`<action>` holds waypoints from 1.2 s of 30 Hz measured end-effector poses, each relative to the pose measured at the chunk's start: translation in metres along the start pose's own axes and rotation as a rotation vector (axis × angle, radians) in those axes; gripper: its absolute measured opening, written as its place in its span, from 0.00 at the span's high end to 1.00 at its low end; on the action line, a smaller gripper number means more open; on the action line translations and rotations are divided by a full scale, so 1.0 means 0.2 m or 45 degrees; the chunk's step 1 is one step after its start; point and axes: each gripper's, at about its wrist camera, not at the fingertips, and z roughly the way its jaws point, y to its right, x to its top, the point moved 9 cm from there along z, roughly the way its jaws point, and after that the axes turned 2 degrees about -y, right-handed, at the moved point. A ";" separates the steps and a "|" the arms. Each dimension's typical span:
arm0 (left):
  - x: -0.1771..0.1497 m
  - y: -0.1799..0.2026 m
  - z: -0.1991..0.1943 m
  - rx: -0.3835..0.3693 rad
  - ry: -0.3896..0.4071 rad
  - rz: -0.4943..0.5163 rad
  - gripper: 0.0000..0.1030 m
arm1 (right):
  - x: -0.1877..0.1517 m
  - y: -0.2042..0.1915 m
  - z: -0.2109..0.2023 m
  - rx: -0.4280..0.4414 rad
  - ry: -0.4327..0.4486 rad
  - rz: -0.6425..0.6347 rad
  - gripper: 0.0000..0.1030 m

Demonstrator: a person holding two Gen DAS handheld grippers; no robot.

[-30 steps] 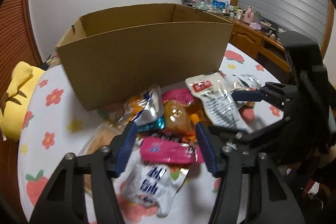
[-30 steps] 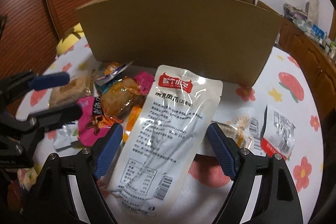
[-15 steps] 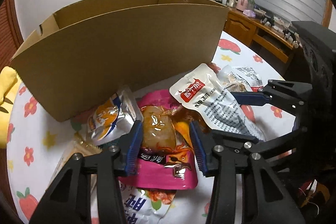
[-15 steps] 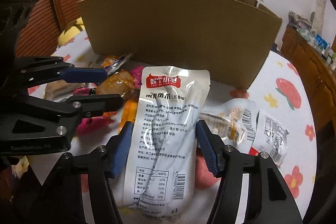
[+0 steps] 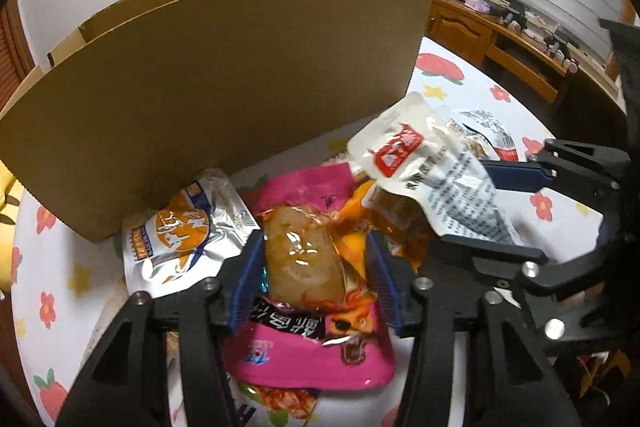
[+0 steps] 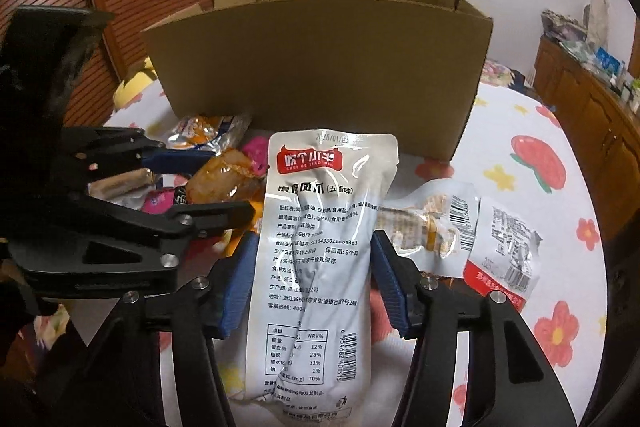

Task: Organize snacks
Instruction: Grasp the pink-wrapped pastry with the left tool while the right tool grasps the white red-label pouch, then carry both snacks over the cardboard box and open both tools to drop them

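An open cardboard box [image 5: 240, 87] [image 6: 320, 75] stands at the back of the flowered table. In front lies a heap of snack packs. My left gripper [image 5: 314, 267] straddles a clear pack of brown meat [image 5: 300, 259] lying on a pink pack [image 5: 312, 359]; its jaws are closing, with a slim gap still at the right pad. My right gripper [image 6: 315, 247] is shut on a long white pouch [image 6: 316, 227] with a red label, its jaws still closing, the pouch creased between the pads and its top end raised [image 5: 420, 155].
A silver-and-orange pack [image 5: 176, 239] leans at the box's foot. Two clear packs [image 6: 432, 219] [image 6: 508, 259] lie right of the white pouch. The two grippers sit close side by side. A yellow plush [image 6: 132, 87] lies at the table's left, and a wooden cabinet [image 5: 500, 39] runs along the right.
Both grippers have narrowed. The left moved forward from over the pink packs to around the clear meat pack. The right pads have closed in onto the white pouch.
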 end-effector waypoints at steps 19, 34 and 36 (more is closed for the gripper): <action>0.02 0.02 -0.32 -0.038 0.190 -0.015 0.68 | 0.04 0.02 -0.15 0.033 0.108 0.030 0.44; 0.13 -0.02 -0.54 -0.016 0.304 -0.012 0.67 | 0.17 0.02 -0.30 0.020 0.226 0.008 0.44; 0.15 -0.03 -0.57 -0.012 0.317 -0.011 0.67 | 0.18 0.02 -0.31 0.017 0.241 0.001 0.44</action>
